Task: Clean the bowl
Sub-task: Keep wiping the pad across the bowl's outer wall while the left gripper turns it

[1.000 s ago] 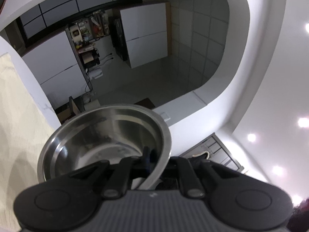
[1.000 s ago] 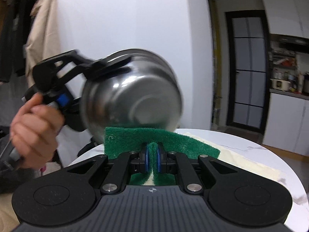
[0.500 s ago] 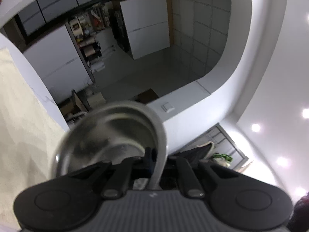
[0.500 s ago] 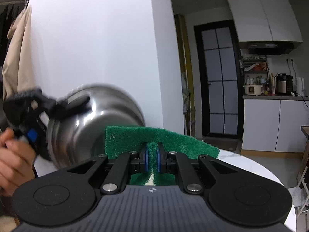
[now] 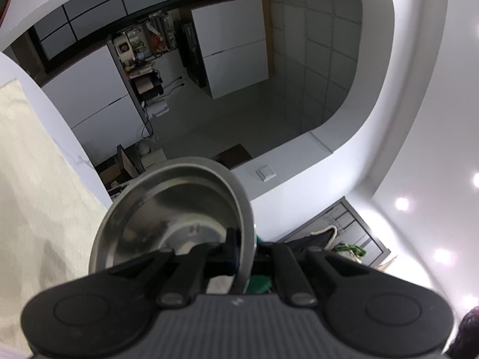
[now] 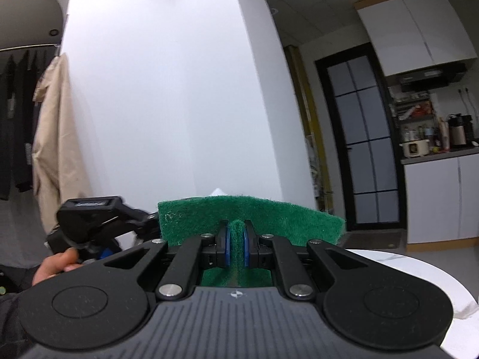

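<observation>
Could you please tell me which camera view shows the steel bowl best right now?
The left wrist view: the steel bowl fills its centre, open side to the camera, rim clamped in the left tongs. The right wrist view shows none of it, only the green scouring pad in the right tongs.

Beige coat hanging on the left next to some dark clothes. Black-framed glass door off to the right, white cabinets and a cluttered counter beside it.

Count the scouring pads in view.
1. The green scouring pad is clamped in the right gripper; a green sliver behind the bowl is probably the same pad.
</observation>
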The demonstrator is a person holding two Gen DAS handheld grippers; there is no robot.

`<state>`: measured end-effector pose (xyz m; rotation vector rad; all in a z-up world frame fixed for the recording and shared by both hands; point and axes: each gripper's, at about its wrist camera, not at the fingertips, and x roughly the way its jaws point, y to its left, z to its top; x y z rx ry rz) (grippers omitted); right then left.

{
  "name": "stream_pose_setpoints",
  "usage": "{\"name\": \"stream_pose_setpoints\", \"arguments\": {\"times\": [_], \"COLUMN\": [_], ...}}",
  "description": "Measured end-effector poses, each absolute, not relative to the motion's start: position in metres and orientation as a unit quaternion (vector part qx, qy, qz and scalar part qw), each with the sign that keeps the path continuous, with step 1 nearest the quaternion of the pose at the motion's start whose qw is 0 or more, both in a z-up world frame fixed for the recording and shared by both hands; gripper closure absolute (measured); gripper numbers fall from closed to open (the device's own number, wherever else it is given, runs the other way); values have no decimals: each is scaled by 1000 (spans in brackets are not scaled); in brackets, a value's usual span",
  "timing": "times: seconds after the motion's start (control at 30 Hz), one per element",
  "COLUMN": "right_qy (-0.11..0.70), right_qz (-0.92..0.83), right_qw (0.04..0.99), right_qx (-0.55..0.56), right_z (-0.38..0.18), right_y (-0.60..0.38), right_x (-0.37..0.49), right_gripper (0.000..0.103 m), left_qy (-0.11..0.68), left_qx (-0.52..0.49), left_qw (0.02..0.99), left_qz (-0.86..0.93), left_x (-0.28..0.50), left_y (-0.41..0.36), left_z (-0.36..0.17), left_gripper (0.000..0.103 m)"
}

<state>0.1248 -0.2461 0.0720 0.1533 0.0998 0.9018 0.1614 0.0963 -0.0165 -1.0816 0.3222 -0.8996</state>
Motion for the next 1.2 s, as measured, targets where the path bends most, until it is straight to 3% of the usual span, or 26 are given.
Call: {"name": "stream_pose_setpoints", "arguments": {"times": [0.4, 1.2], "right_qy": [74, 114], "right_qz": [482, 406], "right_qw": [873, 907], "right_qx": [1, 9], "right_z": [68, 55], "right_y": [-224, -234], "right_x": [113, 136], "right_gripper": [93, 93], "left_qy": [133, 165], "left_qx": [-501, -463], "left_qw": [756, 745], "left_qz": [-399, -450], "left_x": [155, 154], "left_y": [105, 84], "left_z": [-11, -10], "left_gripper": [98, 94]}}
